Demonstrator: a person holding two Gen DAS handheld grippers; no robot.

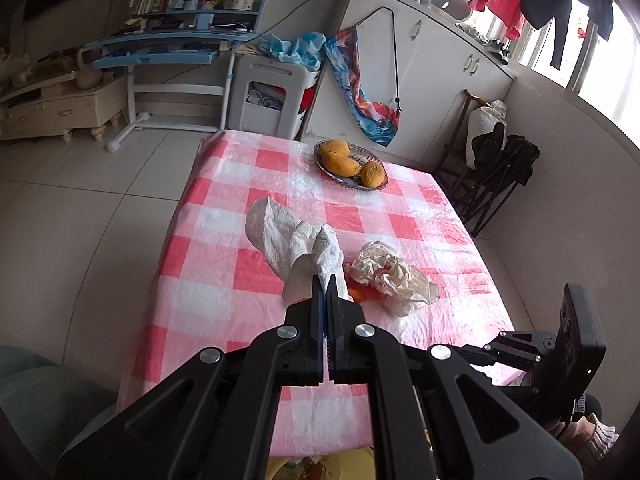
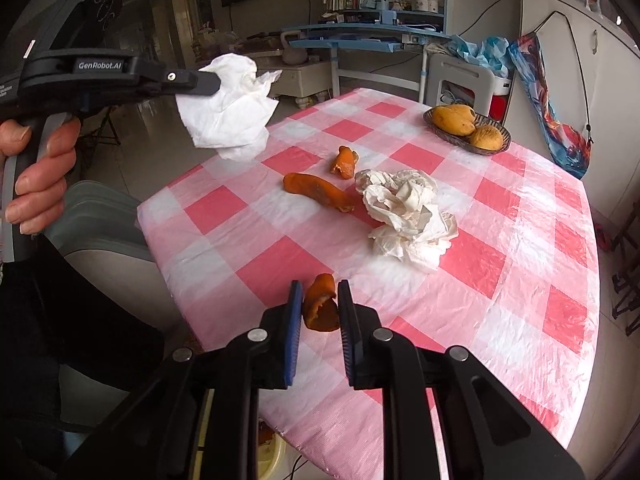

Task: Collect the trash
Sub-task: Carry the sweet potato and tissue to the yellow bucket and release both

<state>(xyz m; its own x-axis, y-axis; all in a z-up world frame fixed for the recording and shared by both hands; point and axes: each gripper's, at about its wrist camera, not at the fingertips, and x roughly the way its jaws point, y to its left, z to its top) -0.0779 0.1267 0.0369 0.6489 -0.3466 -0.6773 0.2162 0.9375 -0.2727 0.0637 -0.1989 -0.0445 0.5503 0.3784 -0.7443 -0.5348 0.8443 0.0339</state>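
Orange peel (image 2: 319,304) clamped in right gripper (image 2: 319,300), tissue (image 2: 230,108) pinched in left gripper (image 2: 212,80); either thin grip could slip

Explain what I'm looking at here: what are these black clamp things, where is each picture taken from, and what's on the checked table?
No robot arm here: a person holds a two-finger tool in each hand, each with a camera looking along its fingers.

The left wrist view shows the left tool shut on a white tissue. The right wrist view shows that same tool from the side, with the person's hand on its handle and the tissue lifted off the table.

In the right wrist view, the right tool is shut on a piece of orange peel.

On the pink checked tablecloth lie two more peel pieces, a crumpled tissue wad and a bowl of mangoes.
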